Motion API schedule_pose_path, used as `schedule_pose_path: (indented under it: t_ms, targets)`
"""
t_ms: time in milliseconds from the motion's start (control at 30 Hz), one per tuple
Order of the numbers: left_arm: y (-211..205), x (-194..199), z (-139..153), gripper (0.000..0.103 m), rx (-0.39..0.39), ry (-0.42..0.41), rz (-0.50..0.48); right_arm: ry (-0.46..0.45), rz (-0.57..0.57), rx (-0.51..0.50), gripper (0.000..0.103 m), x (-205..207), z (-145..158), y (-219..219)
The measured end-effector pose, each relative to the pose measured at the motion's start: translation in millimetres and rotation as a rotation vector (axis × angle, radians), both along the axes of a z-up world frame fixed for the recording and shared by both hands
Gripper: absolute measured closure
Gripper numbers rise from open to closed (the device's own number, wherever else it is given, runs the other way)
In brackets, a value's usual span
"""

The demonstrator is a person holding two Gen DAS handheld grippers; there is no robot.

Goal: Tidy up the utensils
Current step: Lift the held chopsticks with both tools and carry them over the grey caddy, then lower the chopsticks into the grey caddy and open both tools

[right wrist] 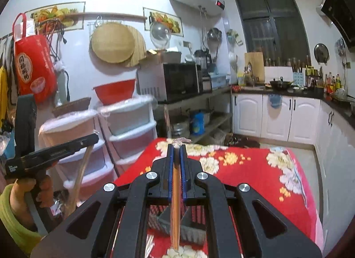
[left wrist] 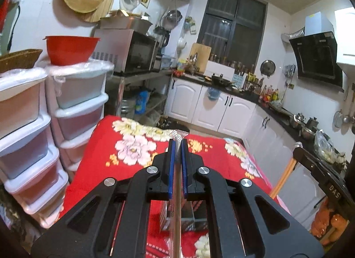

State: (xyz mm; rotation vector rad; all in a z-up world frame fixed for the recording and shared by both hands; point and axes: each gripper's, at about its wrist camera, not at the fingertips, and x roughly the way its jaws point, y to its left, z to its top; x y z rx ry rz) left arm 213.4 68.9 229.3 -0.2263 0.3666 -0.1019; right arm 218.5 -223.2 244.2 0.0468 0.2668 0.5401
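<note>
The red floral-print cloth covering the bench (left wrist: 124, 138) fills the lower half of both wrist views. On it, below the claws at roughly 6 o'clock, stands a grey slotted utensil holder with a central divider (right wrist: 177, 224); in the left view it shows only partly behind the fingers. The left claw (left wrist: 177, 144) is pressed together on a plastic-wrapped pair of wooden chopsticks (left wrist: 176, 202), the clear wrapper tip protruding at 12 o'clock beyond the fingertips. The right claw (right wrist: 176, 147) is likewise pinching a second wrapped pair of brown wooden chopsticks (right wrist: 176, 202), its lower end hanging above the holder. In the right view the left claw appears at 9 o'clock with its pair slanting downward. Judged step: both pairs are lifted and in transport, with insertion not yet done. The next move calls for aligning each lower end over a holder compartment, lowering it until it seats, then spreading the claw. Risk: the slick wrapper may slip or snag on the divider.
</note>
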Motion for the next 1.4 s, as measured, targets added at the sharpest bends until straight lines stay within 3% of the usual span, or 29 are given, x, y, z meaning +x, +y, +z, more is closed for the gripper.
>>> schedule_pose_path:
  t_ms: [267, 700, 1200, 1400]
  targets:
    - [-10, 30, 5, 0.102, -0.028, -0.051, -0.006, -0.062, -0.027, -0.004, 0.097, 20, 6, 6]
    - [-24, 97, -29, 0.102, -0.055, -0.062, 0.012, -0.06, -0.04, -0.002, 0.097, 56, -29, 7]
    - [-36, 126, -51, 0.102, -0.026, -0.154, 0.082, -0.086, -0.064, -0.027, 0.097, 76, -65, 14]
    - [-40, 133, -61, 0.102, -0.019, -0.153, 0.081, -0.071, -0.066, -0.035, 0.097, 80, -76, 15]
